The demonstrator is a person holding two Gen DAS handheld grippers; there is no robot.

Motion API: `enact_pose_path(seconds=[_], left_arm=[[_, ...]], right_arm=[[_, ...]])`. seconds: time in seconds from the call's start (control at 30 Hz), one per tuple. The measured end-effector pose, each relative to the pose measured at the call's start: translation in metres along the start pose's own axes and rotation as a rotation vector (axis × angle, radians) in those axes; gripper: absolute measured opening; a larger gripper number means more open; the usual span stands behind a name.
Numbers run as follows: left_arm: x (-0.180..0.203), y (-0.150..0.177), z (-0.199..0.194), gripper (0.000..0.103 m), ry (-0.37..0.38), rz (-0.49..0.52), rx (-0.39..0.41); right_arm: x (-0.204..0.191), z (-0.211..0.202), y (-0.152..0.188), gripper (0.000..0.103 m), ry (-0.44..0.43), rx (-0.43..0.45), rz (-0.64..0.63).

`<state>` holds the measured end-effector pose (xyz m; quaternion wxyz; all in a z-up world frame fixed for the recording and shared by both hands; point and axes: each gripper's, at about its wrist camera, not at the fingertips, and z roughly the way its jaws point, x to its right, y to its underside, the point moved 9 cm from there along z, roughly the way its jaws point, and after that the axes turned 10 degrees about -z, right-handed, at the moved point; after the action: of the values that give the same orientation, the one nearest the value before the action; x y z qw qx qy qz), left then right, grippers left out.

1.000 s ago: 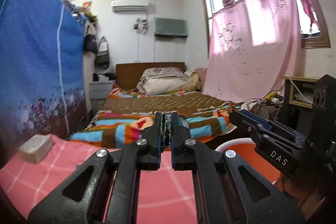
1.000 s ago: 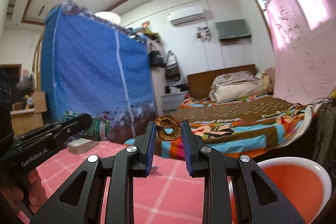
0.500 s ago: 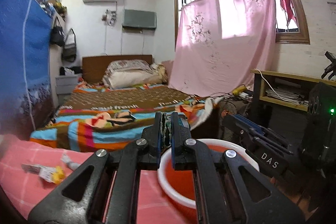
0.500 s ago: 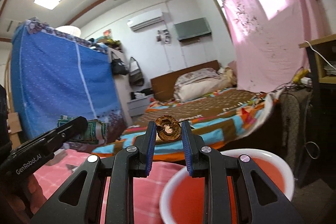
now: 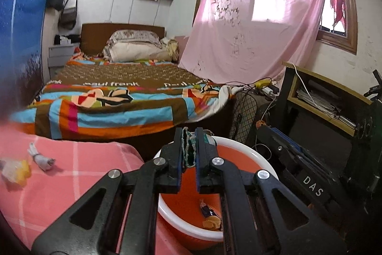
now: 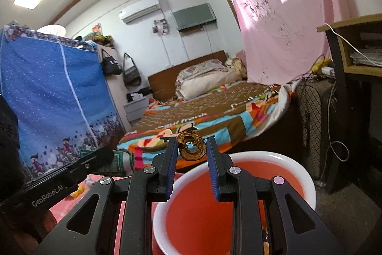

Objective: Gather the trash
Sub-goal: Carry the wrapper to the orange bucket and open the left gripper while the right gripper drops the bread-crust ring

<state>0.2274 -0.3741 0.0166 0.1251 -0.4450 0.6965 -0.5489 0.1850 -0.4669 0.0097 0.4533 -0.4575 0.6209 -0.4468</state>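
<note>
Writing: "DAS" and "GenRobot.AI" on your grippers, "paul frank" on the bedspread (image 5: 112,84)
Left gripper (image 5: 188,146): your fingers pinch a crumpled green wrapper (image 5: 188,149)
Right gripper (image 6: 192,147): your fingers clamp a brown crusty ring (image 6: 192,146) above the round orange basin (image 6: 308,185)

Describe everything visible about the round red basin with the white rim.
The round red basin with the white rim looks like smooth plastic, with an orange-red inside and a broad white lip. It stands upright and open beside the pink checked cloth, below both grippers' fingertips. Its contact with the cloth cannot be judged. In the left wrist view a crumpled dark wrapper with orange bits lies on its bottom; nothing else shows inside. Neither gripper touches it.
</note>
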Motion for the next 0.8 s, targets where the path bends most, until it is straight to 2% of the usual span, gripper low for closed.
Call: enact_pose_path(seconds=[0.17,0.3,0.53,0.67,0.8], left_arm=[[0.003,0.003,0.009,0.018,0.007,-0.016,-0.036],[0.004,0.005,0.012,0.031,0.005,-0.021,-0.052],[-0.006,0.004,0.009,0.042,-0.011,-0.051,-0.037],[-0.015,-0.001,0.004,0.048,-0.033,-0.068,-0.014],[-0.026,-0.006,-0.004,0.056,-0.058,-0.079,0.015]], right_arm=[[0.008,0.003,0.004,0.023,0.02,-0.03,0.022],[0.011,0.006,0.006,0.023,0.031,-0.047,0.034],[0.013,0.007,0.01,0.024,0.046,-0.065,0.046],[0.014,0.007,0.009,0.034,0.052,-0.063,0.048],[0.012,0.007,0.007,0.038,0.051,-0.053,0.049]])
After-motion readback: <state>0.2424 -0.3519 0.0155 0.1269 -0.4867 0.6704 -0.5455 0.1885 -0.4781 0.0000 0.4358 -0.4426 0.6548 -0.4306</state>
